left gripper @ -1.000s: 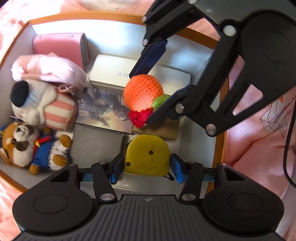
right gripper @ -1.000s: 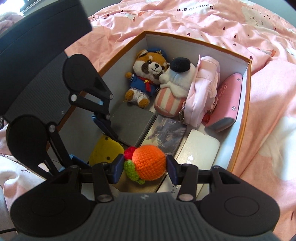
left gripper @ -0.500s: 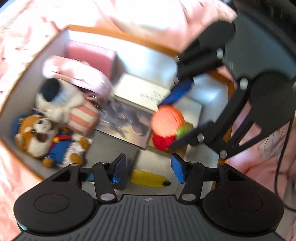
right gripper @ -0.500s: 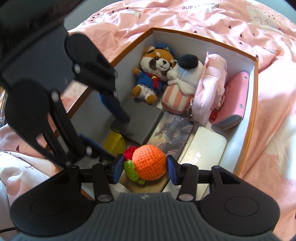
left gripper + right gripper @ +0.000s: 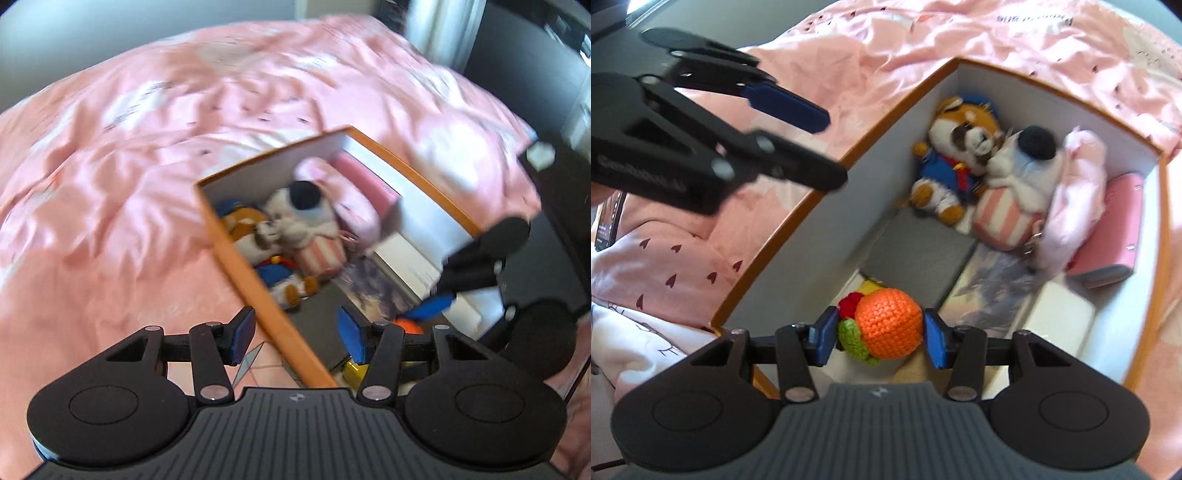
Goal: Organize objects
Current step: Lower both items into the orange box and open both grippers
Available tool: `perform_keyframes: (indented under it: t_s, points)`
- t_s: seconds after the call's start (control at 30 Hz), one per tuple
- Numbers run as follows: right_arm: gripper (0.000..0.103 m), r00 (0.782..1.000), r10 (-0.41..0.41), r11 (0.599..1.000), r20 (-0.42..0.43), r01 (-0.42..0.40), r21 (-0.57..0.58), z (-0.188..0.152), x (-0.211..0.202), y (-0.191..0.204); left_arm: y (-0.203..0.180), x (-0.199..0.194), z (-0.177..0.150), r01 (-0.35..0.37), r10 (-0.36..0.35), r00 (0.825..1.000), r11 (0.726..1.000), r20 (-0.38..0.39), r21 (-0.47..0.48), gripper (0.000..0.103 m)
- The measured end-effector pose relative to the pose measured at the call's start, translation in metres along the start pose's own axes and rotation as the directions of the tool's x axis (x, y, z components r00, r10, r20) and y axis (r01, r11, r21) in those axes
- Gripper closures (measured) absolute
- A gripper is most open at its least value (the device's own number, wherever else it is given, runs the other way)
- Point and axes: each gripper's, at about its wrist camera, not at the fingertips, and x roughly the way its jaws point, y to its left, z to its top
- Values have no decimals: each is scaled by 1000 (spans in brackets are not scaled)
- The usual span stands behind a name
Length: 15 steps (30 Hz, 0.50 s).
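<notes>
The right gripper (image 5: 881, 334) is clamped on a crocheted orange toy (image 5: 886, 323), its green and red bits pointing left, low in the orange-rimmed box's (image 5: 798, 210) near corner. The left gripper (image 5: 297, 334) hangs with its jaws apart, empty, straddling the box's wall. The box sits on a pink bedspread (image 5: 879, 48); its printed lettering is unreadable.

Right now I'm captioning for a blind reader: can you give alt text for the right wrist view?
The right gripper holds an orange crochet ball over an open box on a pink bedspread. The box holds a fox plush, a striped plush, a pink case and flat books. The open left gripper is outside it.
</notes>
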Motion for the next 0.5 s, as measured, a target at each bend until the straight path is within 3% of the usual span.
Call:
perform_keyframes:
  t_s: [0.17,0.5]
  points:
    - [52,999,43,999,4,-43,21,2,8,4,11,-20,-11,-93,98,995,987,28,-133,42]
    - [52,1000,20,997,-20,-19,71,4,12,8,12,-18,-49,-121,118,993,966,-24,-227,42]
